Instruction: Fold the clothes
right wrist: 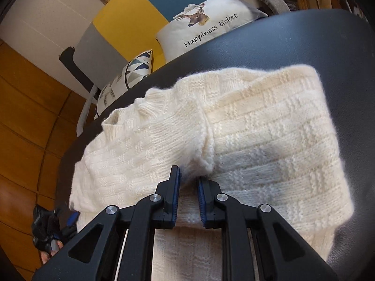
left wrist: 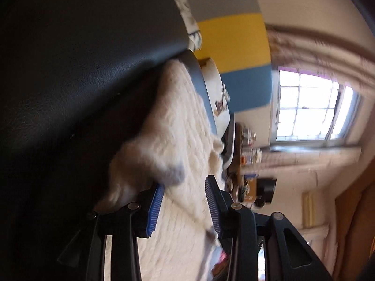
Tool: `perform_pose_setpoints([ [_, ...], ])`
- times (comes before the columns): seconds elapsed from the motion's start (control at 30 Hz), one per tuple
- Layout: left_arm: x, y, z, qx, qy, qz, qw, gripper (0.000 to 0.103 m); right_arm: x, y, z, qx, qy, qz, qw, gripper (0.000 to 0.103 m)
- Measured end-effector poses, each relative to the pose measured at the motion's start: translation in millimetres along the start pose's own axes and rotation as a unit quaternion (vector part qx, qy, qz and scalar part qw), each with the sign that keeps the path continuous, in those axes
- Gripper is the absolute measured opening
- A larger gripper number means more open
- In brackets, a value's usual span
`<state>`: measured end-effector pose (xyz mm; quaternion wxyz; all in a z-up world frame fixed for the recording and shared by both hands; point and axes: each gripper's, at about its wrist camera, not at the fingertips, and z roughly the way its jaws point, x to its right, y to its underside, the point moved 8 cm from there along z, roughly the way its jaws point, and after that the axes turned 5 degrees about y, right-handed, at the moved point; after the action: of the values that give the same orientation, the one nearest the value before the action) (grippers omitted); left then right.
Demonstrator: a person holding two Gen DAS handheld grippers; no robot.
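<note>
Between right fingers (right wrist: 202, 200): cream sweater (right wrist: 257, 126) fold.

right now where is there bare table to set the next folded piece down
Bare patches of the black table: a wide band between the cream sweater and the deer cushion, and a strip past its right edge. The near middle is crowded, with sweater under the right gripper.

Black leather-look desk (right wrist: 304, 46) surface. Behind it a chair with grey, yellow and blue panels (right wrist: 131, 21). Two cushions on it: one with a deer print and "Happiness ticket" (right wrist: 206, 23), one with a triangle pattern (right wrist: 126, 77). Wood floor (right wrist: 25, 117), cream wall (right wrist: 46, 16). Bright gridded window (left wrist: 311, 105) with a cluttered shelf (left wrist: 248, 159) beside it.
</note>
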<state>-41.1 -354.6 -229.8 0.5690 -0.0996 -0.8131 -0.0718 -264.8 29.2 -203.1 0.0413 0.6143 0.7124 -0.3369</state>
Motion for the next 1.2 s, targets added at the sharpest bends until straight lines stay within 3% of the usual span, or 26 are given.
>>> perform_pose_setpoints([
  [0.07, 1, -5, 2, 0.021, -0.005, -0.01, 0.9997, 0.033, -9, -5, -10, 0.011, -0.003, -0.016, 1.0, 0.017],
  [0.13, 11, -9, -6, 0.061, -0.003, 0.019, 0.9979, 0.011, -18, -10, -26, 0.034, -0.01, -0.029, 0.999, 0.017],
  [0.2, 19, -11, -17, 0.098, 0.001, 0.045, 0.9942, 0.009, -17, -7, -30, 0.043, -0.007, -0.028, 0.999, 0.017],
  [0.27, 10, -12, -20, 0.108, -0.016, 0.043, 0.9931, 0.009, -9, 0, -25, 0.038, 0.006, -0.021, 0.999, 0.017],
  [0.4, -21, -12, -13, 0.08, -0.039, 0.019, 0.9958, 0.007, 18, 20, -1, 0.015, -0.009, 0.035, 0.999, 0.012],
  [0.53, -29, -13, -13, 0.06, -0.001, -0.024, 0.9979, 0.018, 19, 19, -8, 0.025, -0.013, 0.043, 0.999, 0.011],
  [0.73, -9, -7, -38, 0.068, -0.028, 0.047, 0.9962, 0.018, 6, 10, -38, 0.062, -0.018, 0.024, 0.998, 0.014],
  [0.77, -5, -4, -42, 0.065, -0.023, 0.058, 0.9959, 0.018, 11, 10, -40, 0.06, -0.013, 0.032, 0.998, 0.015],
  [0.83, 5, 3, -47, 0.06, -0.022, 0.084, 0.9944, 0.021, 21, 11, -39, 0.053, -0.045, 0.071, 0.995, 0.019],
  [0.87, 13, 5, -43, 0.055, -0.025, 0.109, 0.9922, 0.021, 28, 13, -37, 0.047, -0.056, 0.093, 0.993, 0.029],
  [0.93, 24, 8, -30, 0.044, -0.046, 0.15, 0.9866, 0.021, 40, 15, -33, 0.038, -0.081, 0.129, 0.988, 0.038],
  [1.07, 35, 5, 8, 0.008, -0.067, 0.178, 0.9816, 0.021, 41, 10, -22, 0.03, -0.123, 0.156, 0.98, 0.04],
  [1.13, 38, 1, 25, -0.001, -0.088, 0.19, 0.9779, 0.021, 36, 6, -15, 0.033, -0.122, 0.145, 0.981, 0.04],
  [1.2, 40, -1, 38, -0.014, -0.1, 0.207, 0.9731, 0.021, 29, 2, -9, 0.034, -0.085, 0.115, 0.989, 0.039],
])
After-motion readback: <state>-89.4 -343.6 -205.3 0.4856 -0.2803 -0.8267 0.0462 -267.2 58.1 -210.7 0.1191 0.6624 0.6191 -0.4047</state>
